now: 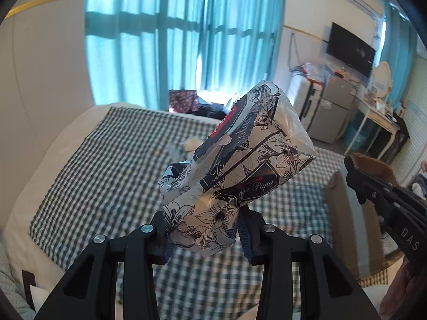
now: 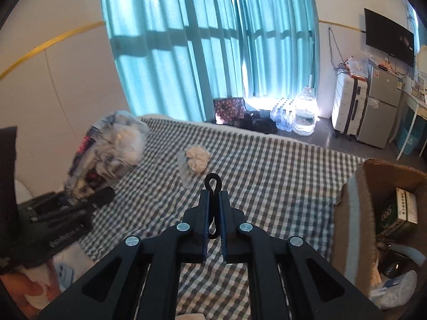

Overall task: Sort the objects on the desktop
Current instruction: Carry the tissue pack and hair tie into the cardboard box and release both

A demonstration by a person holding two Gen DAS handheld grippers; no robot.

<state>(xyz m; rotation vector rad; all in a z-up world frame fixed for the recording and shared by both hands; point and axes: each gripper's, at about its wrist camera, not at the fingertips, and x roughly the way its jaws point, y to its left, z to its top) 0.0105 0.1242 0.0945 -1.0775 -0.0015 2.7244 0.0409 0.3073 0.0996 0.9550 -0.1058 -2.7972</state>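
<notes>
My left gripper is shut on a floral-printed pack of tissue paper and holds it up above the checked bed cover. The pack also shows blurred in the right wrist view, with the left gripper under it. My right gripper is shut on a black hair tie whose loop sticks out past the fingertips. In the left wrist view the right gripper reaches in from the right edge. A crumpled white tissue lies on the bed ahead.
A cardboard box with a green carton and other items stands at the right on the checked bed cover. A clear plastic wrapper lies beside the tissue. Beyond the bed are water bottles, a suitcase and a small fridge.
</notes>
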